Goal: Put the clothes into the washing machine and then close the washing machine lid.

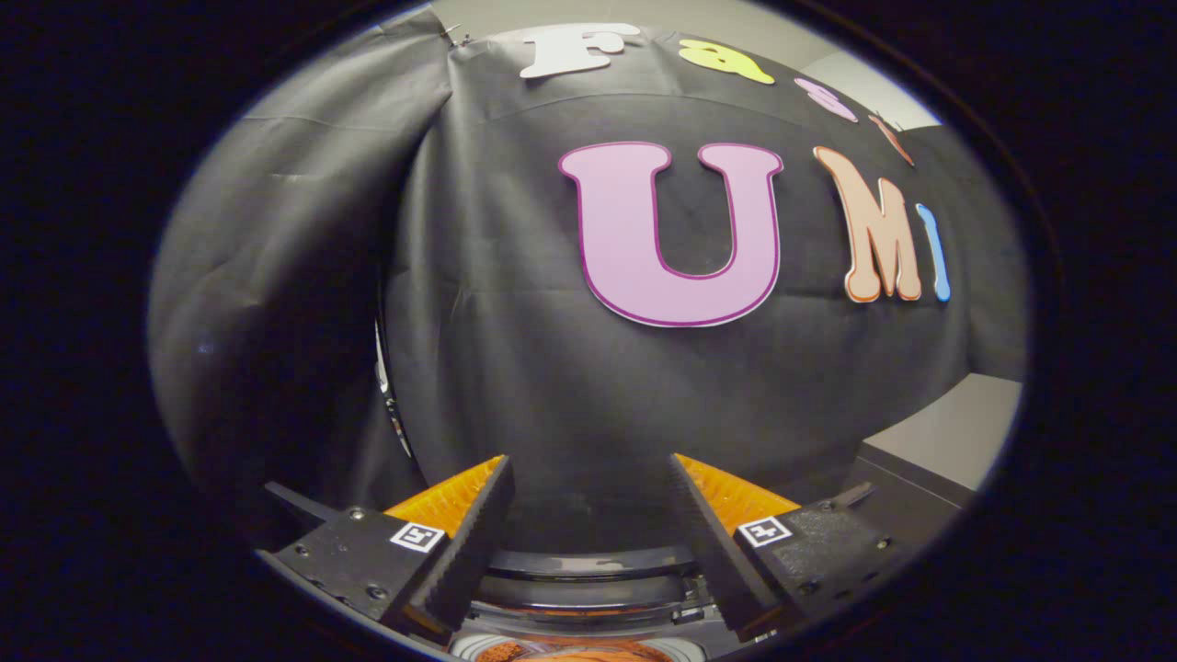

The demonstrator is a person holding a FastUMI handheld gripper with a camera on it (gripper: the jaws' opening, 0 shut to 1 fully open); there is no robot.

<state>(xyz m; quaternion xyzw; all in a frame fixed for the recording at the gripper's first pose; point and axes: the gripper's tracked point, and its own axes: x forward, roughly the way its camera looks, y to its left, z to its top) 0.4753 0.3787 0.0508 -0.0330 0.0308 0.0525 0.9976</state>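
Fingers of the gripper [588, 478] stand nearest, spread well apart, with nothing between them and nothing touching either pad; they grip no cloth and press on no part of the machine. Just below and between the finger bases lies the washing machine [588, 588], seen from above: a dark curved rim runs across from one finger to the other, and under it a round opening shows something orange-brown [575, 653], which looks like the clothes already lying in the drum, though too little of it shows to be sure. That dark curved band just ahead of the opening may be the lid [588, 563], raised or hinged at the back, but I cannot tell its exact pose. So the machine sits directly beneath the gripper, centred on the gap between the fingers, its mouth facing up toward the tool. My judgement is that loading is done or nearly so, and that closing the lid remains; that calls for bringing the fingers down and forward onto the lid's edge. Beyond the fingers hangs the booth's black cloth wall [552, 368], and off to the right past it a grey surface [956, 432]
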